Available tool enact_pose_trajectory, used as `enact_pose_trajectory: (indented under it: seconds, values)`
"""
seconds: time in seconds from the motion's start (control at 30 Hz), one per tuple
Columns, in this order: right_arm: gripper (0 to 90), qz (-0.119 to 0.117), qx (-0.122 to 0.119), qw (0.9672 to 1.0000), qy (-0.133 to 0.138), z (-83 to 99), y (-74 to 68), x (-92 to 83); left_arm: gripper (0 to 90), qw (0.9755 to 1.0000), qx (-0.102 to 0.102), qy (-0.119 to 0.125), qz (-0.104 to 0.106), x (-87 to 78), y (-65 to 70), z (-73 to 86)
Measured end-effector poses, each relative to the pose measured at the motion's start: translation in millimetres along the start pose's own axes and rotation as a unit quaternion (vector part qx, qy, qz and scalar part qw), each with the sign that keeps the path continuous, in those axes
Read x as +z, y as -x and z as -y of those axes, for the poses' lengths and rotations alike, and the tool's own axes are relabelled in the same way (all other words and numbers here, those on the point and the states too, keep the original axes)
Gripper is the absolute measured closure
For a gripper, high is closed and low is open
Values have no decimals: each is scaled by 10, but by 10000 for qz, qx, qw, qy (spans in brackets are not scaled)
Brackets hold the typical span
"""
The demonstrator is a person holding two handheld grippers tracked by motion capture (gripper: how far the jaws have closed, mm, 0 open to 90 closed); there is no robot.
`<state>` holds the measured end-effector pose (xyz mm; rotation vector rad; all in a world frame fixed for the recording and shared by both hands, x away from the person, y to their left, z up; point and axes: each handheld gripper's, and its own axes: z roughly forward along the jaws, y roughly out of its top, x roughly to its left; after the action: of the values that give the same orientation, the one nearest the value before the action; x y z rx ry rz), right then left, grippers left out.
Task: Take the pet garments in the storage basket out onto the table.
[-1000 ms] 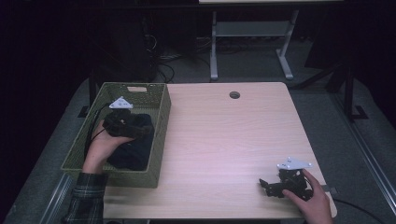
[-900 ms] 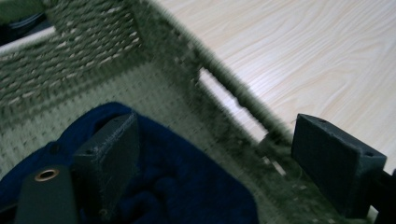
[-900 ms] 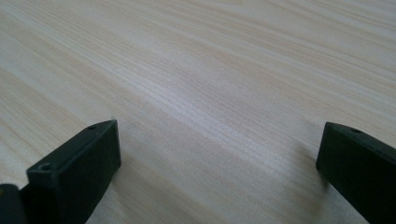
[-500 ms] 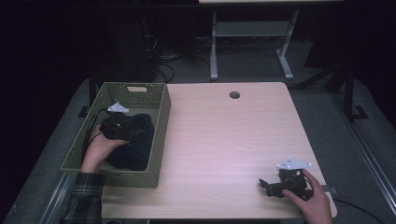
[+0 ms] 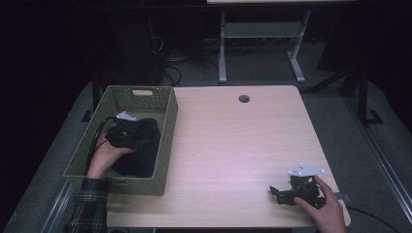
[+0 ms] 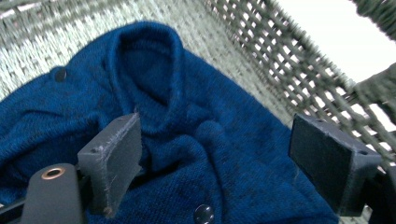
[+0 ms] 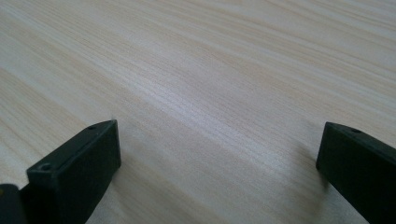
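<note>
A dark blue knitted garment (image 5: 145,148) (image 6: 196,140) with buttons lies crumpled in the green woven basket (image 5: 145,94) at the table's left. My left gripper (image 5: 141,141) (image 6: 215,163) hangs inside the basket just above the garment, jaws open, with the knit below and between them but not pinched. My right gripper (image 5: 278,193) (image 7: 217,163) rests low on the wooden table (image 5: 233,145) near its front right corner, jaws wide open over bare wood.
The basket's woven wall (image 6: 299,79) rises close to the left gripper's right jaw. A round cable hole (image 5: 244,98) sits at the table's far edge. Beyond the table stands a metal frame (image 5: 262,43) on the dark floor.
My left gripper has dropped lower and nearer in the basket, down onto the blue garment. The right gripper has stayed in place on the table.
</note>
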<state>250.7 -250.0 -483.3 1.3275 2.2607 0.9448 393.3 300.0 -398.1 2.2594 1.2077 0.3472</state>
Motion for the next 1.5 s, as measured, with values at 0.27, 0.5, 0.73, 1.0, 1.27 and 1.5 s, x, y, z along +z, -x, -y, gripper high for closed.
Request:
enact_pose_trajectory:
  seconds: [0.27, 0.5, 0.73, 1.0, 1.27, 1.5]
  values:
    - [0, -1, 2, 10000, 0, 0, 0, 0, 169, 9994, 71, -333, -70, 136, -14, 48]
    - [0, 0, -3, 10000, 2, 0, 0, 0, 164, 9980, 78, -626, -50, 246, 0, 79]
    - [0, 1, -1, 10000, 2, 0, 0, 0, 132, 9948, 28, -1012, -80, 341, 6, 112]
    - [0, 1, -2, 10000, 2, 0, 0, 0, 375, 9924, -73, -1228, 69, 311, -3, 91]
    - [0, 1, -3, 10000, 2, 0, 0, 0, 727, 9916, -249, -1259, 169, 222, -19, 41]
    - [0, -1, 3, 10000, 1, 0, 0, 0, 745, 9954, -448, -778, 322, 59, -90, 8]
